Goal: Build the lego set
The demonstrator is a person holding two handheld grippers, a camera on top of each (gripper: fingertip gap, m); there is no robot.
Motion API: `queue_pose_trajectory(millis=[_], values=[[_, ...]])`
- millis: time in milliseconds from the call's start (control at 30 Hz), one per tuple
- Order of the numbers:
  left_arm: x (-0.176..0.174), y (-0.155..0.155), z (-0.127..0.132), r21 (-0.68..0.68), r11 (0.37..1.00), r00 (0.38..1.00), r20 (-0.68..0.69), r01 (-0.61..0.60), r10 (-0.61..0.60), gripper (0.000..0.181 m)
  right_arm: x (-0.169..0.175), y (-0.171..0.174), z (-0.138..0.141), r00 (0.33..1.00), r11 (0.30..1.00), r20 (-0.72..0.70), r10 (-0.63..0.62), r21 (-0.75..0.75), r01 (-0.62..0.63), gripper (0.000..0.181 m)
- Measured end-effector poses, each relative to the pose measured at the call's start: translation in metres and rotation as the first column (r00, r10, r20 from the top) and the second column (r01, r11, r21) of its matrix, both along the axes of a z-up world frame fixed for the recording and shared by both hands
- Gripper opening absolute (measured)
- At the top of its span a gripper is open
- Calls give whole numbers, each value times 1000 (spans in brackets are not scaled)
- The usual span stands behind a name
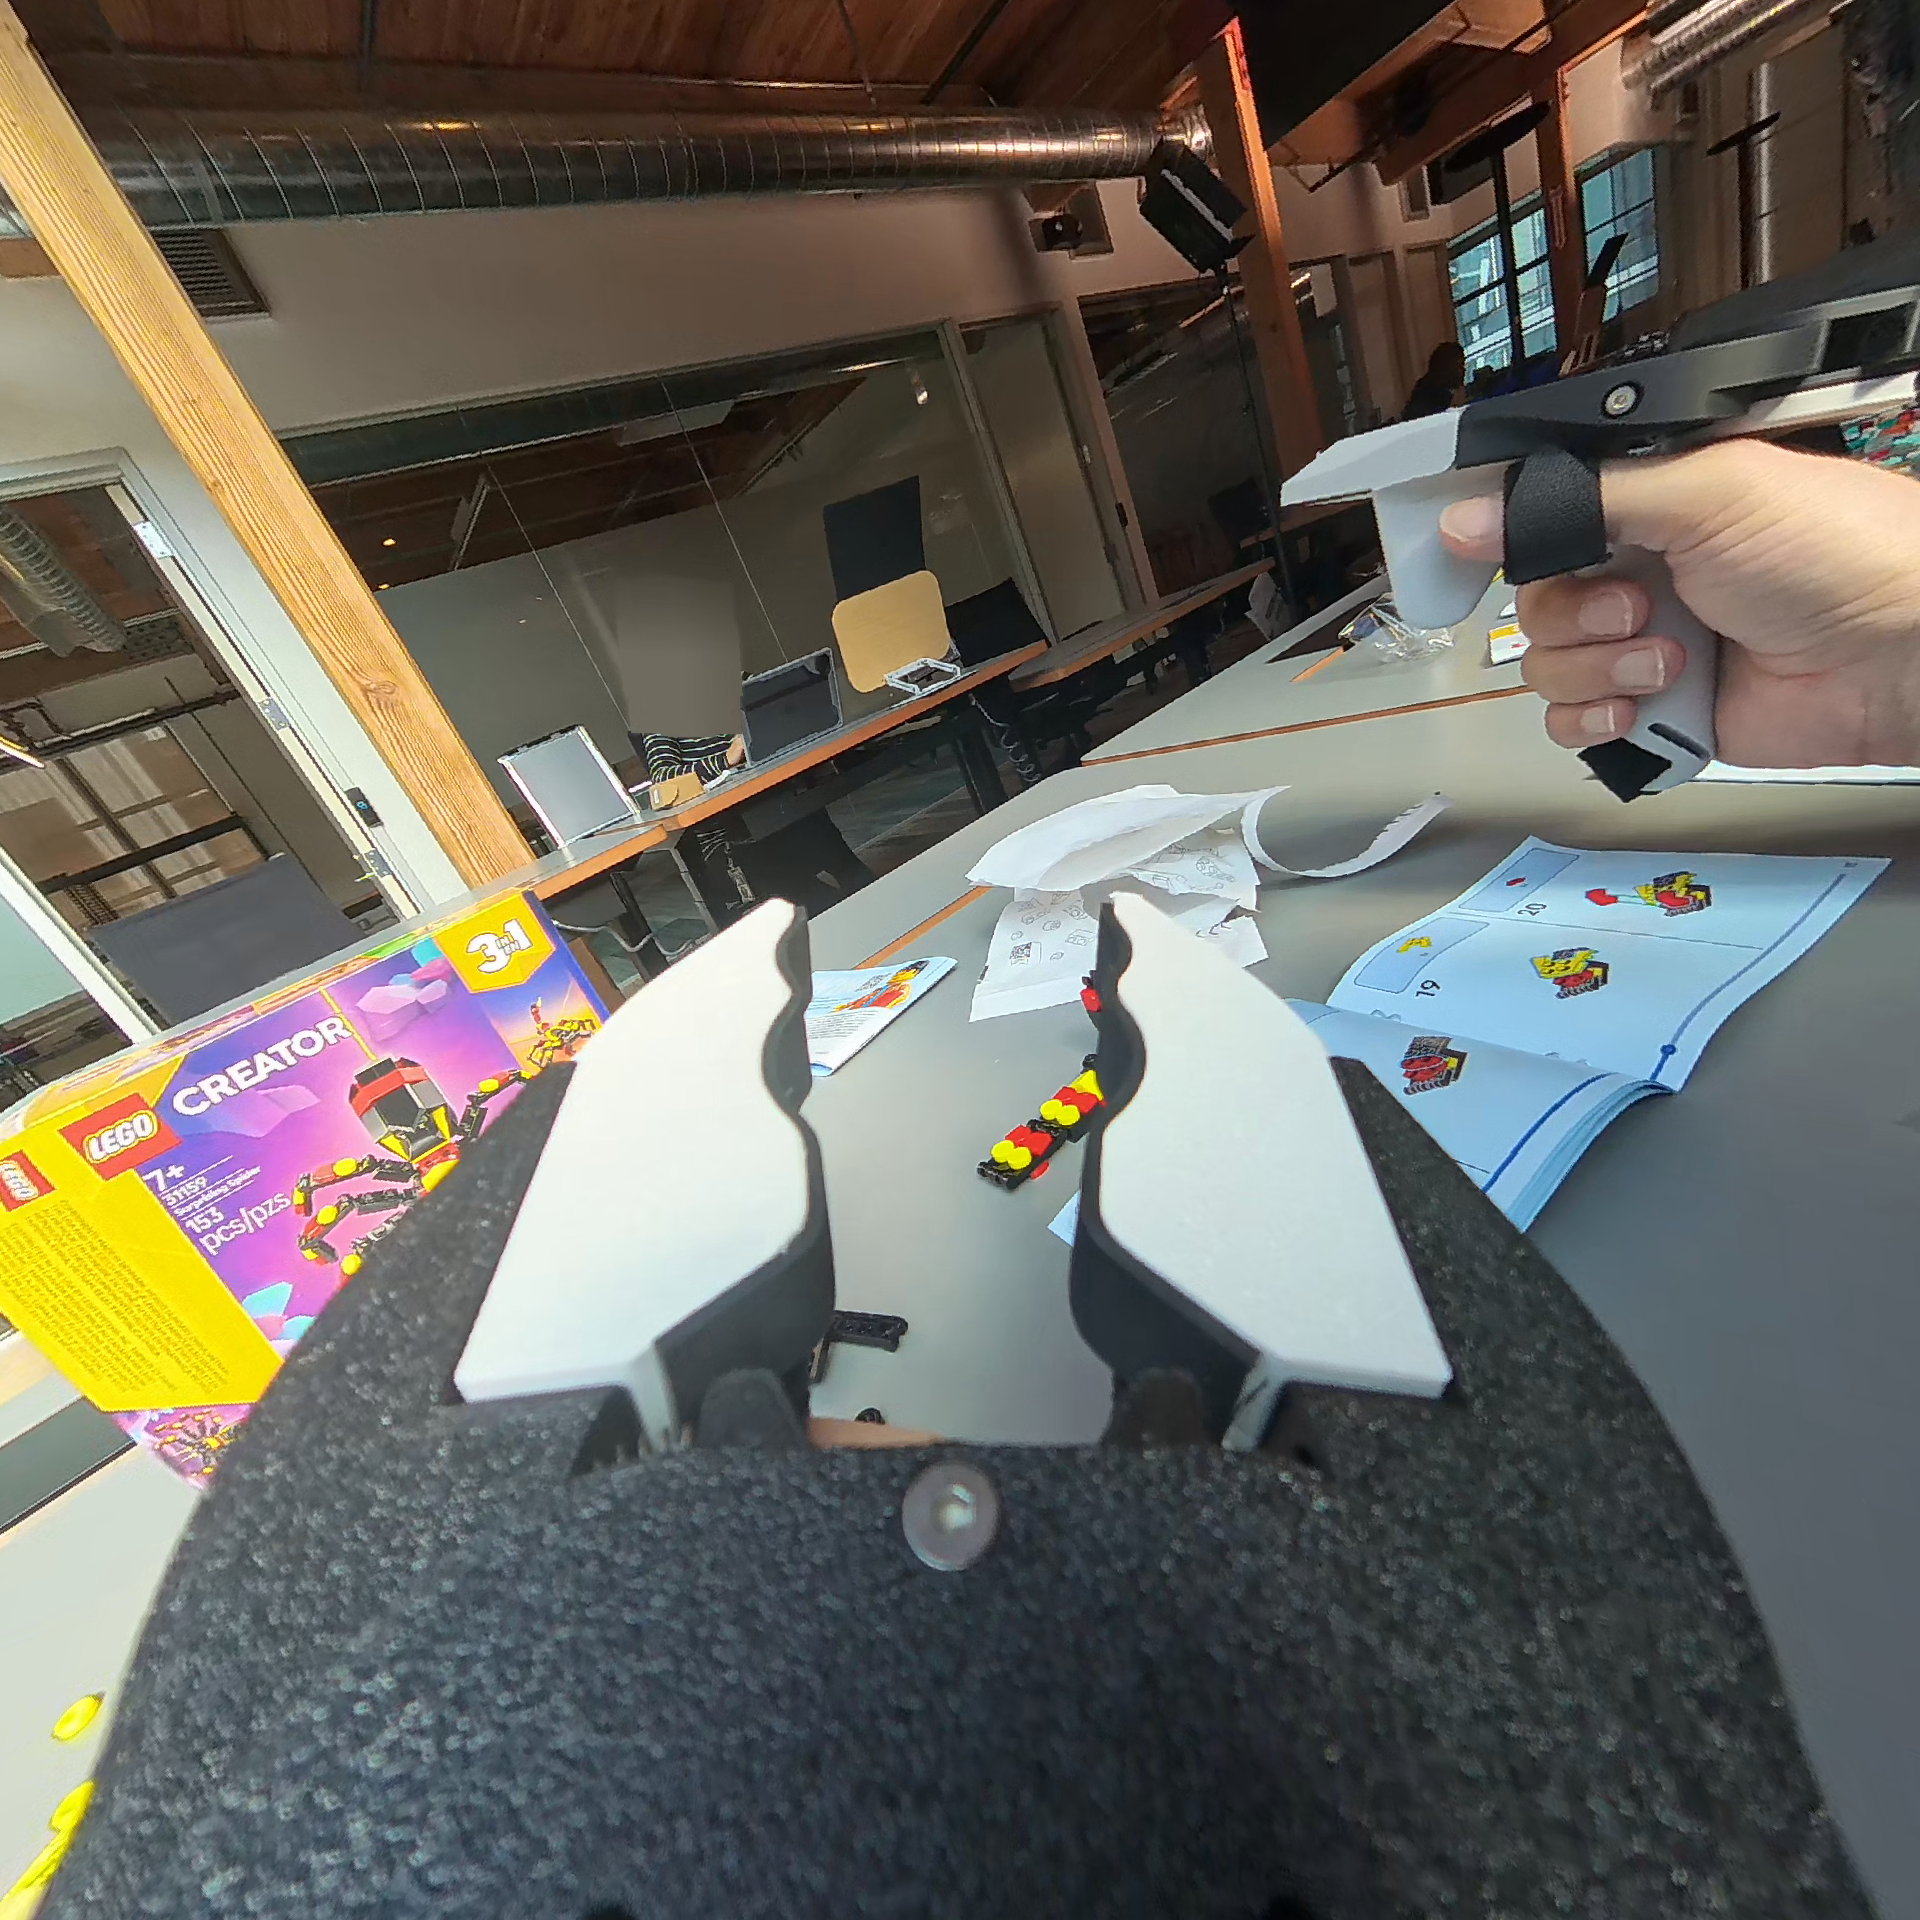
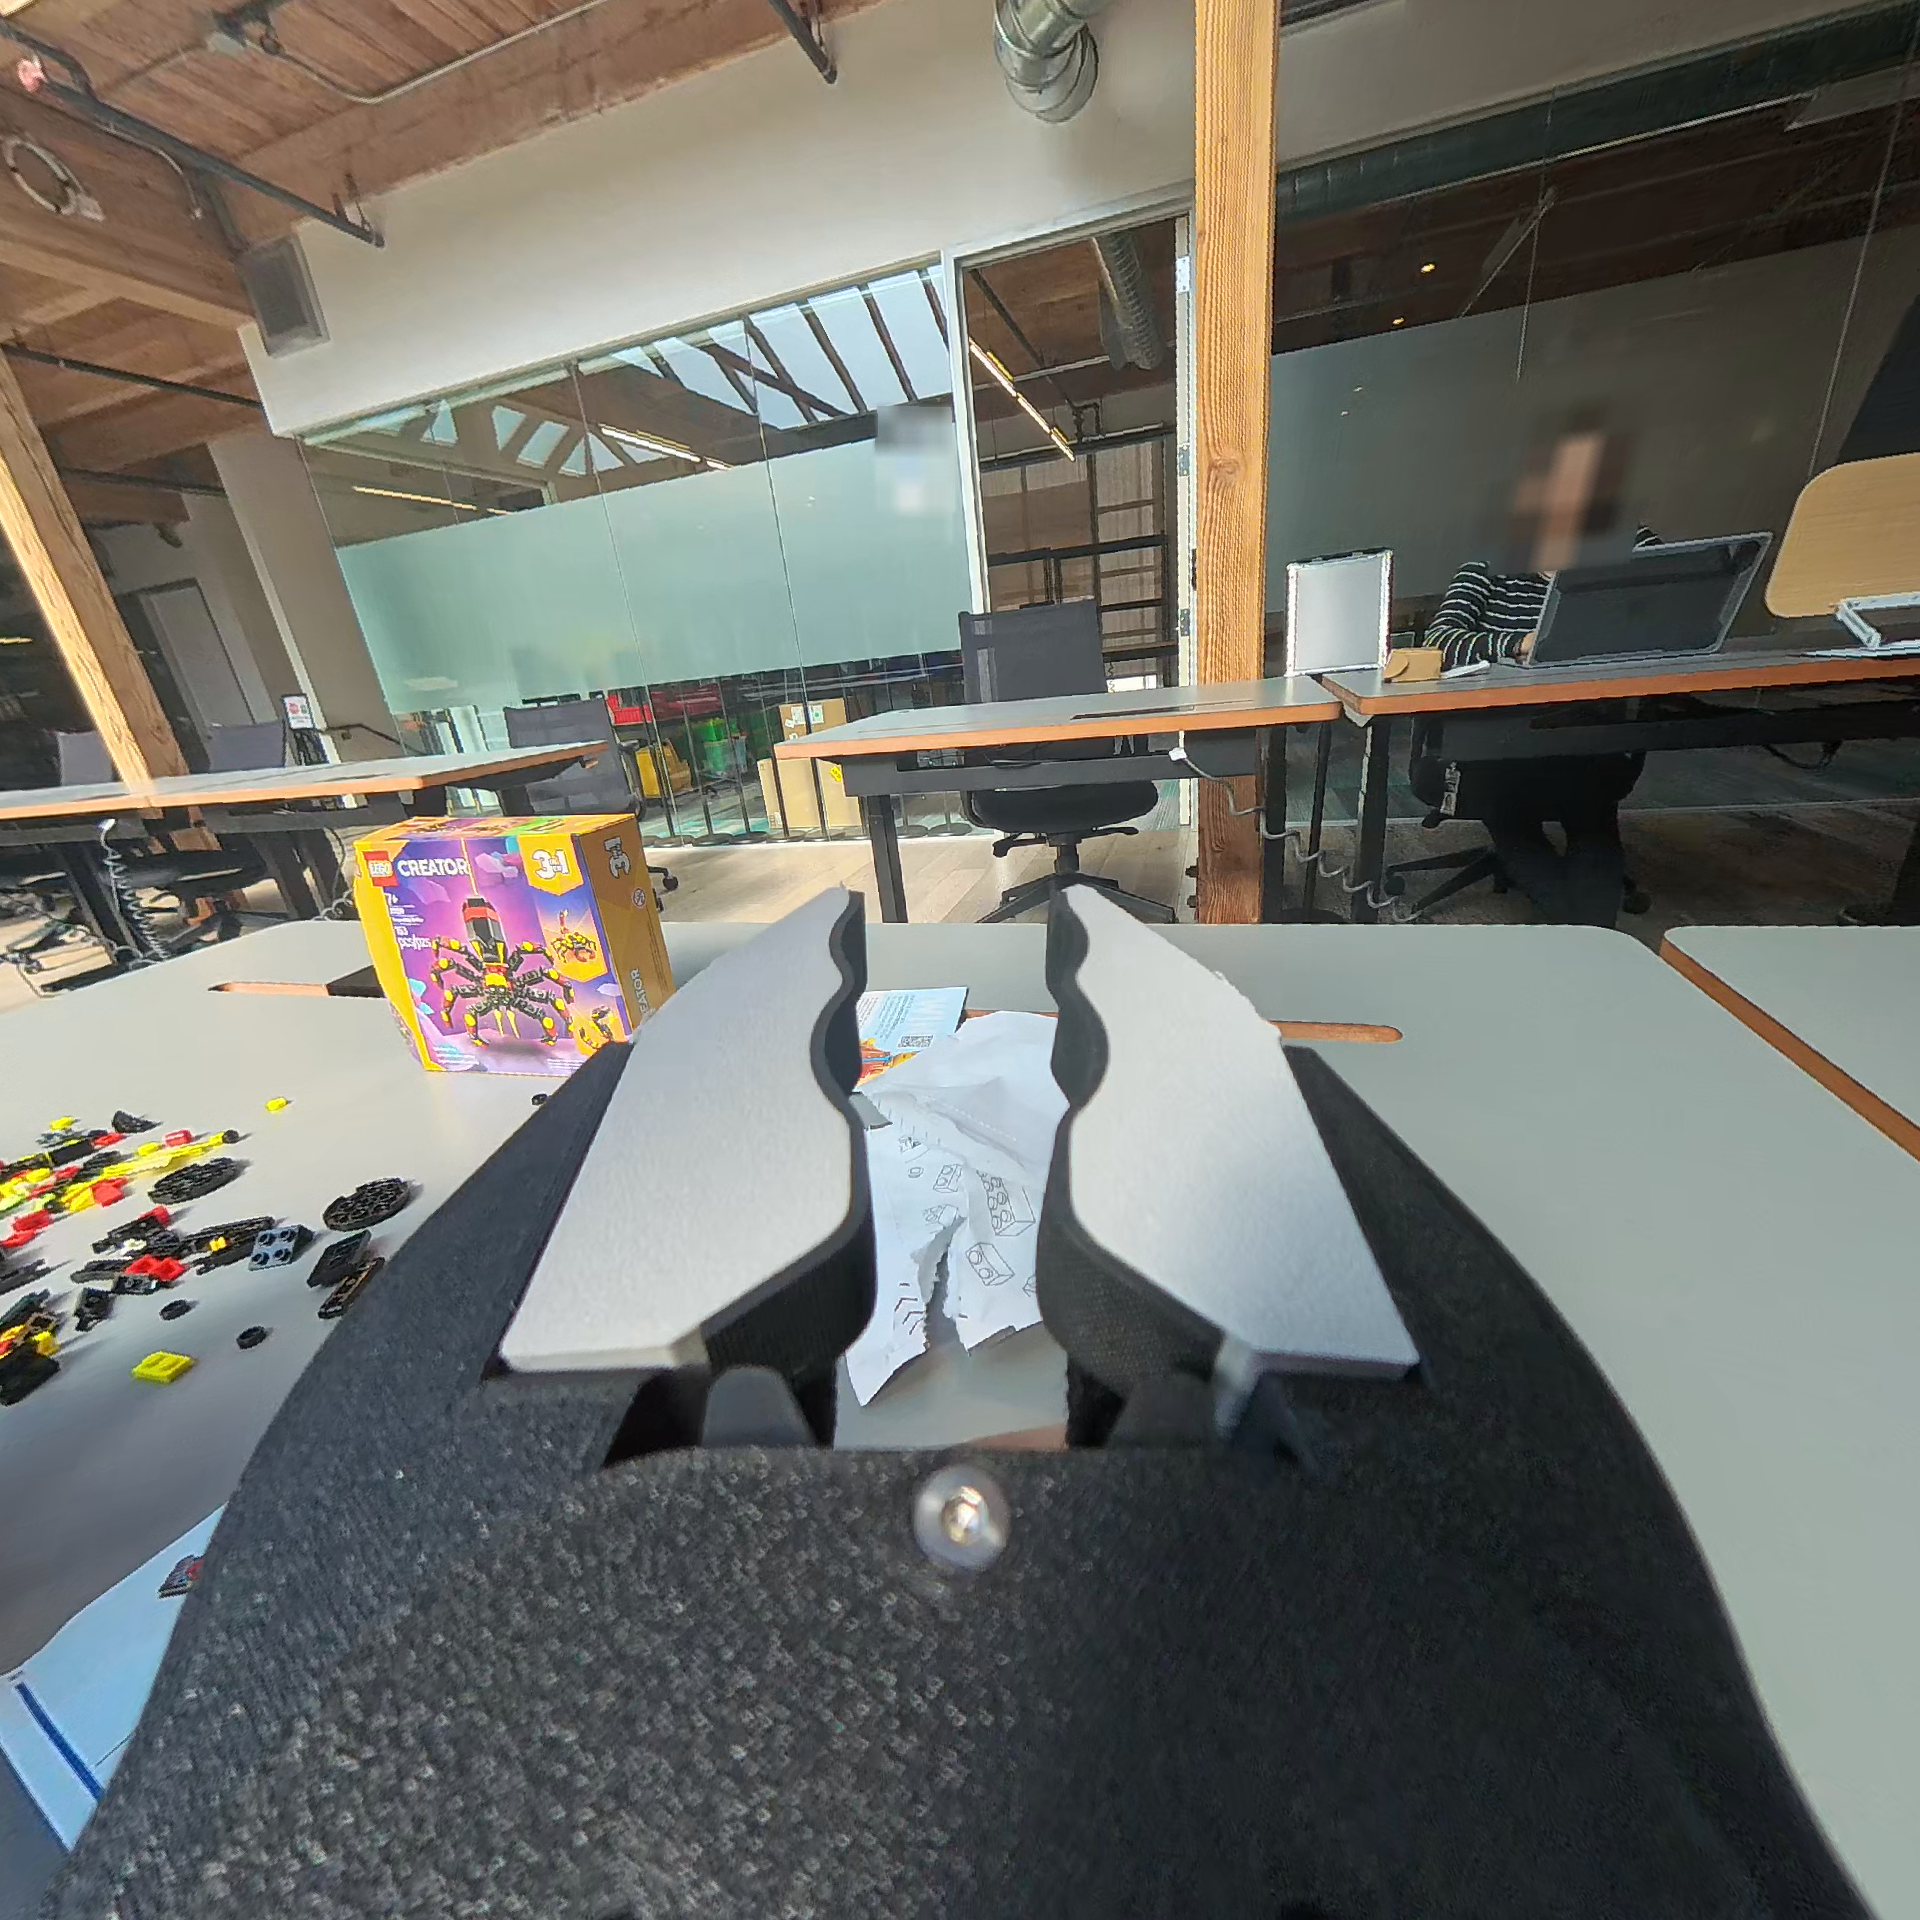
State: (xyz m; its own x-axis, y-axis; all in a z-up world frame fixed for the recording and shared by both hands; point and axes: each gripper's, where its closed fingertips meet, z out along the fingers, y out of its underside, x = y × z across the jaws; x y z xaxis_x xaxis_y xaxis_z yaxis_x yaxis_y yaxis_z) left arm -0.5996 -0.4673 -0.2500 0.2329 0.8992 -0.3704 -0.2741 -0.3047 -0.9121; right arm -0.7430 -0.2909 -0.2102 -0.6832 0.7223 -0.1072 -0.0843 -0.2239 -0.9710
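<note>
Left hand-held gripper (image 1: 951,925): jaws released, nothing held between them; its dark body fills the lower half of the left wrist view.

Right hand-held gripper (image 2: 956,914): jaws parted, nothing gripped. Its handle is also seen at the upper right of the left wrist view, held by a hand (image 1: 1756,613), with the front end cut off by the frame edge.

Lego strip (image 1: 1044,1127): a short black, red and yellow assembly lying on the grey surface (image 1: 1714,1351) at centre frame, partly hidden behind the left gripper's right finger.

Loose lego pieces (image 2: 156,1236): black, red and yellow, scattered at the left of the right wrist view; the group is cut off by the left edge and single shapes are hard to make out.

Lego box (image 2: 509,956): purple and yellow, standing upright at the upper left of the surface; its lower corner is hidden in the left wrist view.

Instruction booklet (image 1: 1579,1018): open, right of centre, its near corner hidden.

Torn paper bag (image 2: 961,1195): white, crumpled, seen between the right gripper's fingers.

Small leaflet (image 1: 873,997): blue, partly hidden.
</note>
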Motion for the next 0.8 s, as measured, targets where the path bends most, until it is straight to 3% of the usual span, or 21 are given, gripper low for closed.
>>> queue_pose_trajectory(millis=[567,800], values=[[1,5,-2,-30,1000,1000,-6,0,0,53,-1,3,2,1000,1000,-12,-13,0,13,32],[1,10,-4,-108,994,999,-27,-26,23,53,0,3,3,1000,1000,-15,-10,-2,10,32]])
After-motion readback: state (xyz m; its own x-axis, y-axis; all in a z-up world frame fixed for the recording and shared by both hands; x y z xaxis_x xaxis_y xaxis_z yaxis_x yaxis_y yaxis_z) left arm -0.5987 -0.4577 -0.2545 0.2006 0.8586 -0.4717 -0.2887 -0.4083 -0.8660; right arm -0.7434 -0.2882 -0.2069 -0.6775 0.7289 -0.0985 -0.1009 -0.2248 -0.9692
